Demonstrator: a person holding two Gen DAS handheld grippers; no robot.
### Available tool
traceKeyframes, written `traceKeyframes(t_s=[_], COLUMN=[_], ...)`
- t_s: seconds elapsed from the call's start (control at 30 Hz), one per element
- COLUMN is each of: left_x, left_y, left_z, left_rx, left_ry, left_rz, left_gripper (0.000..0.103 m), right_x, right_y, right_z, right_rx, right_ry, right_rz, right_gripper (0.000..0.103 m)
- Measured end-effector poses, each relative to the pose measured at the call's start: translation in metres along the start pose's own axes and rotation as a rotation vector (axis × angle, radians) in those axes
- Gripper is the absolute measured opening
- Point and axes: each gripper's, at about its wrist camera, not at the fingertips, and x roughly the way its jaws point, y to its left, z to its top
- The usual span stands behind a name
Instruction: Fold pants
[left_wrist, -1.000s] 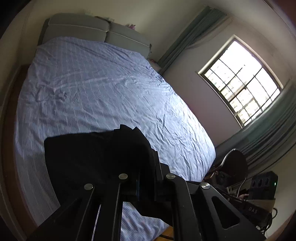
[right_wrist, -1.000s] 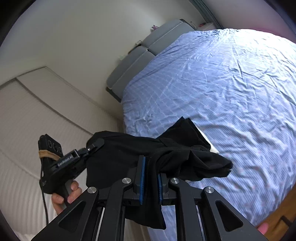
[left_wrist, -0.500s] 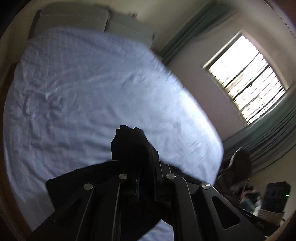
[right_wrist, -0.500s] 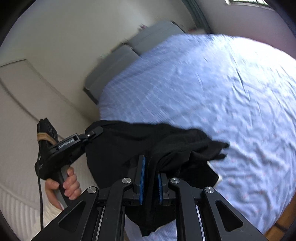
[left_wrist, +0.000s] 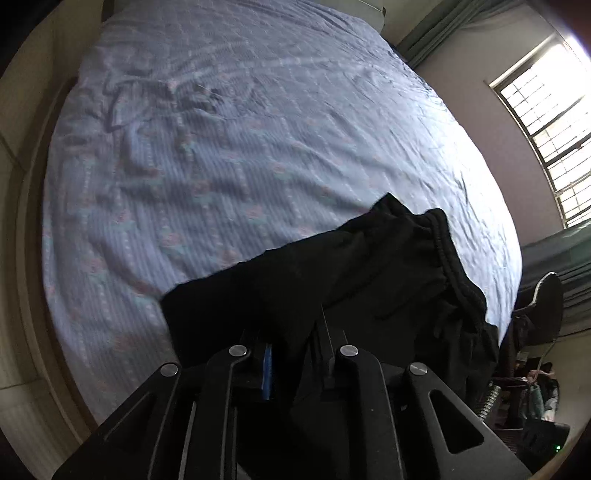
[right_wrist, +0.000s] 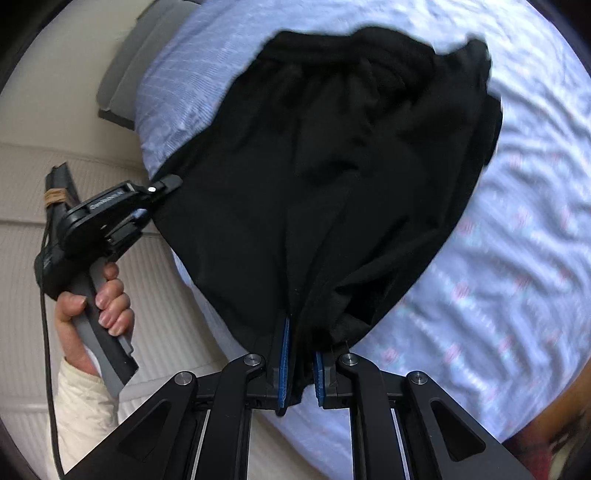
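- The black pants (right_wrist: 332, 184) fill the centre and upper middle of the right wrist view, spread over the blue patterned bed sheet (right_wrist: 517, 258); the outlines are blurred.
- In the left wrist view the pants (left_wrist: 332, 288) lie across the lower centre and right of the frame, the gathered elastic waistband (left_wrist: 443, 251) curving along their right edge.
- The right gripper (right_wrist: 300, 373), at bottom centre of its view, is clamped on a bunched edge of the pants, with the cloth pinched between its blue pads (right_wrist: 283, 365).
- The left gripper (left_wrist: 295, 365), at bottom centre of its own view, has black cloth between its fingers, and its jaws are opening; one blue pad (left_wrist: 266, 369) shows bare beside the cloth, so the grip looks loosened.
- In the right wrist view the left gripper (right_wrist: 162, 184) sits at middle left, its tip at the pants' left edge, held by a hand (right_wrist: 96, 299) with a cream sleeve (right_wrist: 85, 406) below it.
- The sheet (left_wrist: 240, 147) fills the upper and left part of the left wrist view.
- A grey headboard (right_wrist: 129, 74) stands at upper left in the right wrist view.
- A bright window (left_wrist: 546, 129) and green curtains (left_wrist: 554, 266) occupy the right edge of the left wrist view.
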Motion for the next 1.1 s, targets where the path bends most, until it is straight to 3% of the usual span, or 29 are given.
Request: traceKeyframes(t_s=[0.1,0.23,0.3,0.4,0.47,0.57,0.73,0.87,1.1], left_x=[-0.001,-0.01,-0.022,-0.049,-0.067,-0.094,-0.124,-0.134,-0.13], left_y=[0.006,0.013,0.017,0.009,-0.002,-0.023,-0.076,-0.137,-0.265], left_z=[0.004,0.008,0.01,0.007,-0.004,-0.031,-0.084,-0.13,-0.189], left_rx=[-0.026,-0.046,-0.058,-0.002,0.067,0.152,0.249,0.331,0.435], left_ry=[-0.014,-0.055,-0.097,-0.162,-0.196,-0.228,-0.237,-0.248,-0.256], left_rz=[0.048,0.201,0.289,0.447,0.449,0.425,0.388,0.359,0.329], left_gripper=[0.023,0.033,0.043,0.046,0.056,0.061,0.073,0.085,0.089], right_x=[0.013,0.022,0.021,0.007,-0.015,-0.054,-0.138,-0.197,-0.3], right_y=[-0.001,0.008,0.011,0.01,0.006,-0.001,-0.027,-0.051,-0.094], right_z=[-0.006,-0.018,-0.022,-0.023,-0.023,-0.022,-0.021,-0.016,-0.003], right_rx=[0.042,0.014,-0.003,-0.021,-0.056,-0.159,-0.321,-0.396,-0.474], right_ry=[0.049,0.081,0.096,0.097,0.064,-0.014,-0.165,-0.269,-0.423], right_rz=[0.021,0.013,-0.008,-0.019,-0.015,-0.062,-0.149,-0.208,-0.25], right_gripper=[0.013,0.014,0.027,0.043,0.048,0.061,0.071,0.074,0.081])
